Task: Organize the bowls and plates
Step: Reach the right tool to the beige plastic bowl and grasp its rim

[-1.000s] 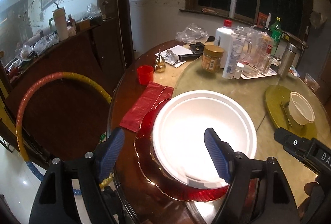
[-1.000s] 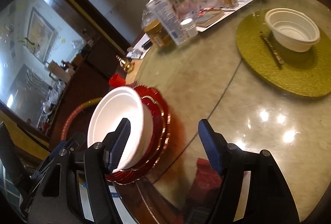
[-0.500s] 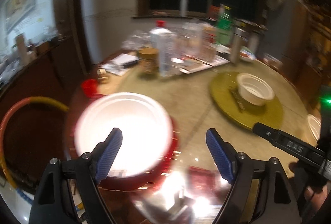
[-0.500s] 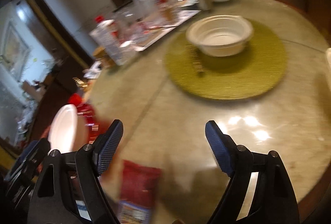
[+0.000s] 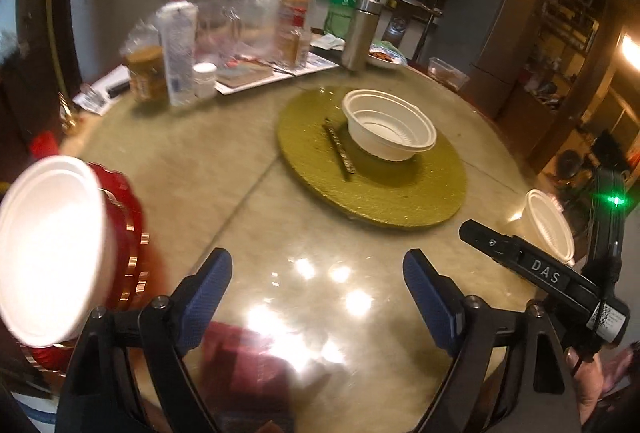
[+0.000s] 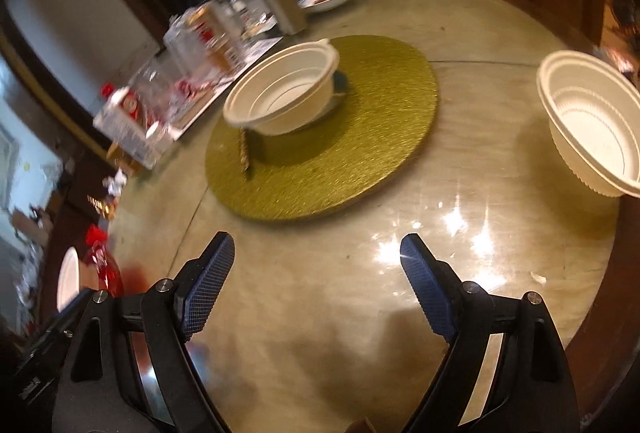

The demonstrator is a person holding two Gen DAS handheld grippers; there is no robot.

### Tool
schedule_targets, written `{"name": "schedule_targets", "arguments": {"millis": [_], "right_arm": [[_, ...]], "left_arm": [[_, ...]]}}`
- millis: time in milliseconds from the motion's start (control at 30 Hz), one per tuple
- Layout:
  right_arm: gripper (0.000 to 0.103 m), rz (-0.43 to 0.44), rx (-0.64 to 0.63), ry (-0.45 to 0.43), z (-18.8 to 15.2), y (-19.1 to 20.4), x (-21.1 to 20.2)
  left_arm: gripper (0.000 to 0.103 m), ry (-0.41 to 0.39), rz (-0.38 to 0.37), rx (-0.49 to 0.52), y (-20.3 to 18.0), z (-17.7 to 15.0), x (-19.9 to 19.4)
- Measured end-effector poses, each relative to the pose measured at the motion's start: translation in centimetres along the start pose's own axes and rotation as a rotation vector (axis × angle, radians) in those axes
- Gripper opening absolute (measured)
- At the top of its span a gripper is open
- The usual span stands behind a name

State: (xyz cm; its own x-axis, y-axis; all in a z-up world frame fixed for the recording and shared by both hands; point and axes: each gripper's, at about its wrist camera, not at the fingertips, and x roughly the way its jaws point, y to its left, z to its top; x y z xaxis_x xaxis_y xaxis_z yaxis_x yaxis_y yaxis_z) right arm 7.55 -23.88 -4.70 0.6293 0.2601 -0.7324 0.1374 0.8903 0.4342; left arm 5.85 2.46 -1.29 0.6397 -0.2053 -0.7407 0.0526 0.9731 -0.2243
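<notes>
A white bowl (image 5: 390, 131) sits on a round gold mat (image 5: 372, 193) mid-table, ahead of my left gripper (image 5: 316, 273). That gripper's jaws are opening with nothing between them. At the left edge another white bowl (image 5: 52, 249) rests on a red plate (image 5: 130, 229). A third white bowl (image 5: 548, 229) stands at the right. In the right wrist view my right gripper (image 6: 316, 261) hovers over bare table, its jaws opening and empty. The mat bowl (image 6: 284, 93) lies ahead of it and the third bowl (image 6: 592, 121) to the right.
Bottles, jars and a steel flask (image 5: 360, 33) crowd the table's far side, beside a dish of food (image 5: 384, 57). A thin patterned stick (image 5: 340, 149) lies on the mat. A red packet (image 5: 248, 365) lies near the front edge. A black housing marked DAS (image 5: 540, 273) juts in from the right.
Both views have swung right, away from the white bowl on the red plate and toward the gold mat. That bowl now sits at the left edge. Both pairs of jaws stand wider.
</notes>
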Motion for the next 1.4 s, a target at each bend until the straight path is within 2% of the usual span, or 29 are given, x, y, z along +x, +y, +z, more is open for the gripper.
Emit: {"name": "schedule_targets", "arguments": {"millis": [167, 233, 400, 600, 700, 1033, 1133, 1400], "right_arm": [[0.086, 0.057, 0.087, -0.032, 0.3, -1.8, 0.4], [0.086, 0.08, 0.116, -0.047, 0.4, -2.4, 0.5], [0.086, 0.095, 0.173, -0.101, 0.5, -3.7, 0.3], [0.086, 0.111, 0.211, -0.108, 0.3, -4.4, 0.8], [0.086, 0.111, 0.207, -0.11, 0.3, -4.4, 0.9], [0.086, 0.128, 0.181, -0.078, 0.4, -4.2, 1.6], [0.086, 0.138, 0.199, -0.058, 0.8, -4.2, 1.4], [0.086, 0.225, 0.252, 0.049, 5.8, -3.3, 2.8]], "left_arm": [[0.091, -0.015, -0.008, -0.003, -0.3, 0.2, 0.9], [0.103, 0.001, -0.004, 0.022, -0.7, 0.2, 1.4], [0.103, 0.029, 0.013, 0.074, -2.1, 0.5, 2.5], [0.103, -0.009, 0.048, 0.097, -3.4, 2.2, 3.1], [0.103, -0.01, 0.037, 0.101, -3.9, 3.0, 3.7], [0.103, -0.008, 0.046, 0.086, -4.3, 5.8, 6.2], [0.103, 0.027, 0.031, 0.063, -4.0, 7.0, 7.8], [0.103, 0.067, 0.042, -0.003, -4.5, 9.6, 11.3]]}}
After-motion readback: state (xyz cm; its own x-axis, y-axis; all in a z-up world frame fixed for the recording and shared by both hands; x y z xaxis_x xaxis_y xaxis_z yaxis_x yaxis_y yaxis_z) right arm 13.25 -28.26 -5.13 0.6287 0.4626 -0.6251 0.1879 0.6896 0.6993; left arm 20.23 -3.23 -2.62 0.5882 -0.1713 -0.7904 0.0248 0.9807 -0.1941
